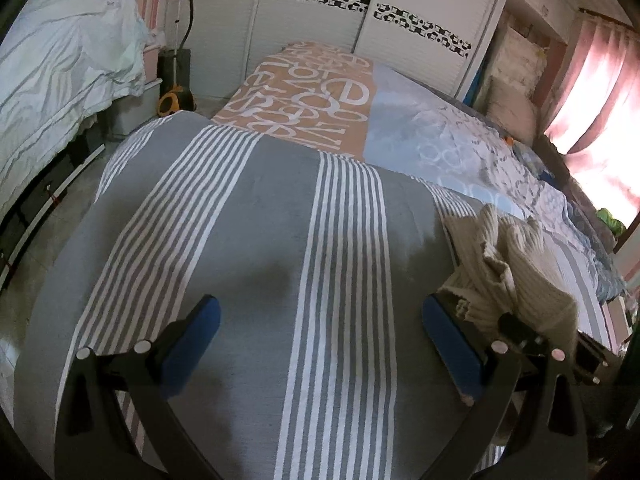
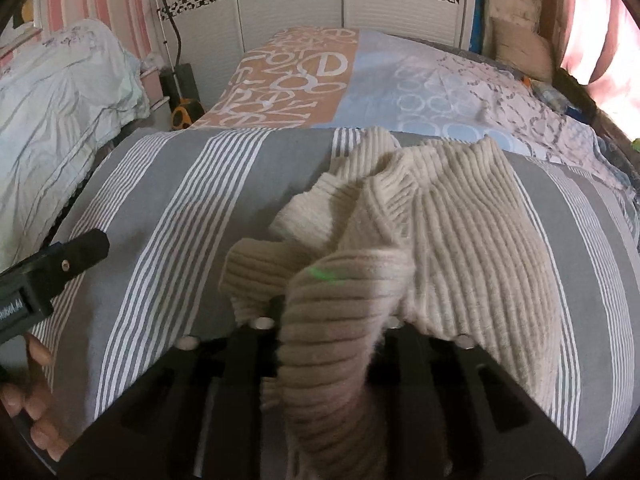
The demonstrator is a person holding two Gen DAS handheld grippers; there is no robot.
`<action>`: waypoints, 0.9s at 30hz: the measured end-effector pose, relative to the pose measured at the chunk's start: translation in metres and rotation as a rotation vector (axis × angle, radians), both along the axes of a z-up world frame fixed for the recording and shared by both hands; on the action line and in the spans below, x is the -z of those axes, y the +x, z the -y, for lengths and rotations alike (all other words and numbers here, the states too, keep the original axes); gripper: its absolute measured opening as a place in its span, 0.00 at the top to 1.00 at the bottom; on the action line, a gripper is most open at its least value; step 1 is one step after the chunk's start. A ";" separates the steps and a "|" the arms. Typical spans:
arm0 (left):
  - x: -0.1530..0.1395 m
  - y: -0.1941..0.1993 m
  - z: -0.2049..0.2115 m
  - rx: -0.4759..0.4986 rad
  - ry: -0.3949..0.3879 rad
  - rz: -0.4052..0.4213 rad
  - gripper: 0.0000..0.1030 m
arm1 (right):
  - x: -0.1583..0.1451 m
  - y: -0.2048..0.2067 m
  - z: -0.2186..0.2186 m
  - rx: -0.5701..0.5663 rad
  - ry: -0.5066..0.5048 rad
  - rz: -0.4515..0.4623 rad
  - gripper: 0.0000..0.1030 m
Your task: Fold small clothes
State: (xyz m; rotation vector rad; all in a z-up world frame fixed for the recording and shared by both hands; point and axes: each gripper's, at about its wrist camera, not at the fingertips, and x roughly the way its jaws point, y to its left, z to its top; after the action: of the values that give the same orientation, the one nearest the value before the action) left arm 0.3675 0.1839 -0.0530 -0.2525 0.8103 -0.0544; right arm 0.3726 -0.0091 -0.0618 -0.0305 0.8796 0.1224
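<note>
Grey striped bedspread (image 1: 256, 240) filled the foreground, a patterned quilt (image 1: 304, 92) and white wardrobe (image 1: 320, 20) at twelve o'clock. Left gripper (image 1: 320, 344) hovered over bare cloth, blue pads (image 1: 196, 344) wide apart, nothing between them. At its three o'clock lay the sweater (image 2: 460, 232), cream and ribbed, crumpled on the bedspread. Right gripper (image 2: 328, 320) was clamped on a bunched fold of the sweater, fabric draped over its fingers. A hand (image 2: 28, 412) showed at eight o'clock in the right view.

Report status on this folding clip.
Left gripper open, empty. Right gripper shut on cream ribbed knit, still bunched. Striped bedspread unobstructed.
</note>
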 end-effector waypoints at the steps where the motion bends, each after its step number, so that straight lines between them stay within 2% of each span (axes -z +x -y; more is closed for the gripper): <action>1: 0.000 -0.001 -0.002 -0.003 0.000 -0.002 0.02 | 0.000 -0.002 -0.002 -0.002 -0.002 0.004 0.58; 7: -0.004 -0.004 -0.014 -0.019 -0.010 0.001 0.02 | -0.014 -0.017 -0.009 -0.015 0.018 0.033 0.45; 11: -0.013 -0.008 -0.011 -0.004 -0.032 0.026 0.02 | -0.049 -0.048 -0.006 -0.031 0.053 0.108 0.31; 13: -0.022 -0.011 -0.004 0.022 -0.045 0.045 0.02 | -0.070 -0.063 0.011 -0.008 0.069 0.167 0.18; 15: -0.033 -0.014 0.009 0.062 -0.050 0.069 0.02 | -0.092 -0.078 0.049 0.058 0.067 0.241 0.10; 17: -0.041 -0.014 0.026 0.100 -0.046 0.080 0.02 | -0.103 -0.083 0.091 0.136 0.049 0.268 0.08; 21: -0.044 -0.009 0.071 0.166 0.010 0.051 0.02 | -0.092 -0.087 0.168 0.253 0.043 0.213 0.07; 23: -0.047 -0.011 0.090 0.169 -0.021 0.052 0.02 | -0.080 -0.093 0.192 0.259 0.068 0.179 0.07; 25: -0.051 -0.018 0.110 0.208 -0.072 0.050 0.02 | -0.071 -0.099 0.207 0.274 0.040 0.166 0.07; 26: -0.052 -0.021 0.120 0.218 -0.077 0.048 0.02 | -0.065 -0.103 0.215 0.278 0.048 0.155 0.07; 27: -0.054 -0.029 0.138 0.249 -0.049 0.040 0.02 | -0.060 -0.105 0.220 0.283 0.062 0.144 0.07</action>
State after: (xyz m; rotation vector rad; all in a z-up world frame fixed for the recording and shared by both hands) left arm 0.3386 0.0462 0.0013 -0.1950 0.7974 -0.3132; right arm 0.2673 -0.2293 -0.0020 0.1416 0.7283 -0.1160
